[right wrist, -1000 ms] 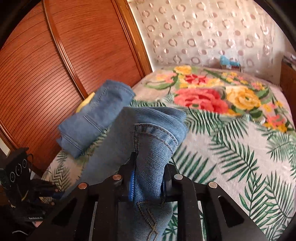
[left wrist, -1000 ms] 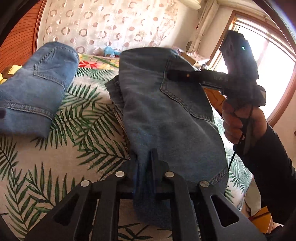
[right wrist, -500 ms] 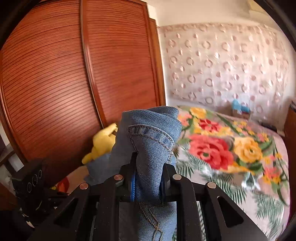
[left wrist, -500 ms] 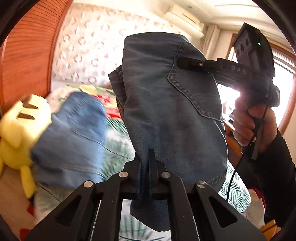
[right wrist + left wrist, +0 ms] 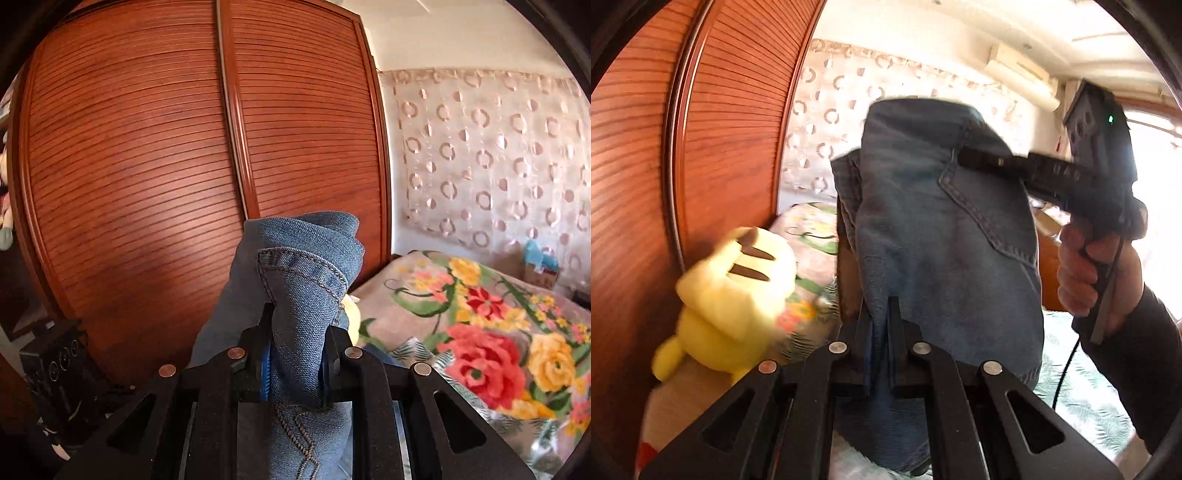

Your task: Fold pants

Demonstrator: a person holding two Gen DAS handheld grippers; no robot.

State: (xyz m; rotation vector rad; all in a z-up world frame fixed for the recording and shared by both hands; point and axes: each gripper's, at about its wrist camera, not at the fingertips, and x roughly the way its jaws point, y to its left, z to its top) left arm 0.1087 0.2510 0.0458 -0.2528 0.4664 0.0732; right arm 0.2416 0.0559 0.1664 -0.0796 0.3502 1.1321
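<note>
A: A slatted wooden wardrobe (image 5: 155, 177) is filling the background beside a floral bedspread (image 5: 480, 332).

B: And the jeans (image 5: 945, 236)?

A: They are hanging folded in the air between both grippers. The left gripper (image 5: 881, 325) is pinching a thin edge; the right gripper (image 5: 297, 354) is clamping a thick fold.

B: Anything below?

A: A yellow plush (image 5: 735, 302) is lying by the wardrobe.
</note>
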